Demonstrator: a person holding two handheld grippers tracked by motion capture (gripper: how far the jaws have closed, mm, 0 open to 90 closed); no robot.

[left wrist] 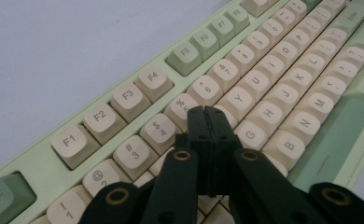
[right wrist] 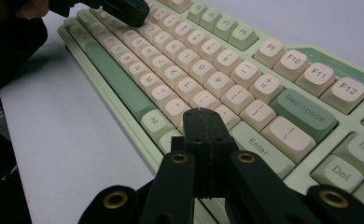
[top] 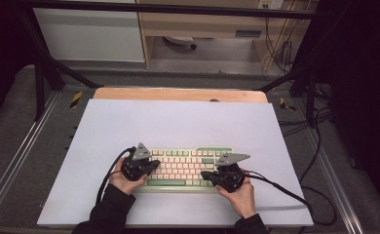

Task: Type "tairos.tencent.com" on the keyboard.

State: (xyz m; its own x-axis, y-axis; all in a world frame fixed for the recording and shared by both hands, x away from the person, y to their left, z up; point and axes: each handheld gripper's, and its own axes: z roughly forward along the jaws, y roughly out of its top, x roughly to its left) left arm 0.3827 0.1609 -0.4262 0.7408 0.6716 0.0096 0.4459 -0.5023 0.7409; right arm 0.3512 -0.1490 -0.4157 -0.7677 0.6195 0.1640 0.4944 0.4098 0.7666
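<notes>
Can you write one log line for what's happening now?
left gripper: jaws shut, over keyboard | right gripper: jaws shut, over keyboard

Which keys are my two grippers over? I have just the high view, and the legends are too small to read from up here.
Observer: The left gripper has its jaws shut together, and its tip sits over the cream keys just below the 5 key on the keyboard.
Operator: And the right one?
Observer: The right gripper is shut too, with nothing between its jaws. Its tip is near the bottom row, between the Alt key and the Enter key.
Operator: Is either tip pressing a key down?
Observer: I cannot tell; each tip hides the key under it in its own gripper view.
</notes>
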